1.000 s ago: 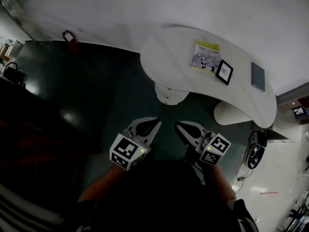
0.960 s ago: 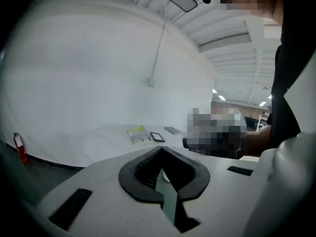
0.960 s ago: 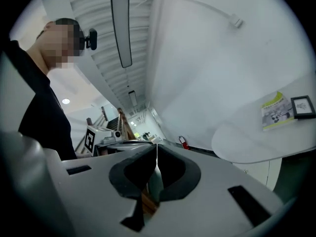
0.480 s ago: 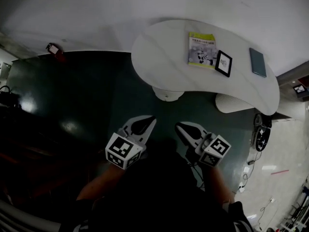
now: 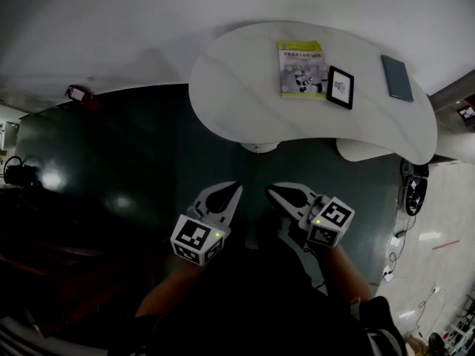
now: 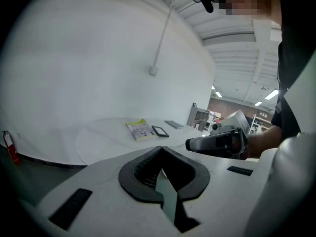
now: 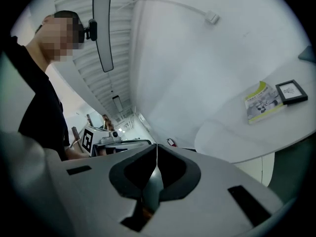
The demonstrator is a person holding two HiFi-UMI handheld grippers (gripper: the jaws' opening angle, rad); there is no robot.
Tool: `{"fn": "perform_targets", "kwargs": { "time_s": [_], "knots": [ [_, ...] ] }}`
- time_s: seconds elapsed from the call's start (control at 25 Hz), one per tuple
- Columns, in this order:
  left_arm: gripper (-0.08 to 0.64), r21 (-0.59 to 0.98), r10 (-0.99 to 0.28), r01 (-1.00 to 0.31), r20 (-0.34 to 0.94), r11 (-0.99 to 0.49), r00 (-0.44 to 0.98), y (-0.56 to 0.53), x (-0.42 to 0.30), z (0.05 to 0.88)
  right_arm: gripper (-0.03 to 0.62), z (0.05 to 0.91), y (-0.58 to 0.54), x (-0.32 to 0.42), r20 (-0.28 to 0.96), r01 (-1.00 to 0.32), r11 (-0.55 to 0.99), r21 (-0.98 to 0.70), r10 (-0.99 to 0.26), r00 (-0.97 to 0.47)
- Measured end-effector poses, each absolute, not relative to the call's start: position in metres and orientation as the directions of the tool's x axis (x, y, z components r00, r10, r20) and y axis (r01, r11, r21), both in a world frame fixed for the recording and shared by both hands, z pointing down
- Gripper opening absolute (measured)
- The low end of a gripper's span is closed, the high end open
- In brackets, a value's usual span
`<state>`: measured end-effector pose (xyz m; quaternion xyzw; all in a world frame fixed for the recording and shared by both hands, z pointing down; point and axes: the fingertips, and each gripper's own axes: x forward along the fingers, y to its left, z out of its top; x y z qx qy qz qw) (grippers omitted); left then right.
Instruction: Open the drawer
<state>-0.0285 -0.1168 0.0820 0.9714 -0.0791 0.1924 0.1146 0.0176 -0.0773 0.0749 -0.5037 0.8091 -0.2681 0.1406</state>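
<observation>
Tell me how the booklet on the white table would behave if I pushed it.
The booklet lies flat and looks thin, so it is probably light and floppy. On the smooth table it would likely slide, not tip. Pushed sideways, it may bump the picture frame beside it.

Nothing is legible; the cover lettering of the booklet point(image 5: 301, 68) on the table point(image 5: 237, 95) is too small.

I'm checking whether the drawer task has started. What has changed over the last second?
The view has closed in on the white table: it sits more centred, its base now mostly hidden under the top. Nothing was gripped or released. The left gripper and right gripper stay shut, empty, side by side; booklet and picture frame lie unmoved.
</observation>
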Motion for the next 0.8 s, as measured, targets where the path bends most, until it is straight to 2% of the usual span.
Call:
{"fn": "perform_targets", "kwargs": {
  "time_s": [0.32,0.56,0.72,0.8],
  "knots": [
    [0.011,0.195,-0.011,-0.087,0.361,-0.977,0.933,-0.150,-0.058,0.092,0.017,0.081,-0.113,-0.031,0.100,-0.811,0.316,-0.493,-0.905,-0.413],
    [0.011,0.177,-0.030,-0.099,0.356,-0.979,0.934,-0.186,-0.078,0.131,0.017,0.135,-0.131,-0.059,0.147,-0.840,0.312,-0.445,-0.899,-0.412],
    [0.011,0.162,-0.055,-0.123,0.371,-0.979,0.927,-0.195,-0.075,0.174,0.017,0.186,-0.143,-0.044,0.138,-0.804,0.220,-0.553,-0.927,-0.349],
    [0.011,0.163,-0.055,-0.125,0.375,-0.979,0.926,-0.196,-0.073,0.197,0.017,0.206,-0.146,-0.045,0.124,-0.788,0.227,-0.573,-0.926,-0.357]
  ]
}}
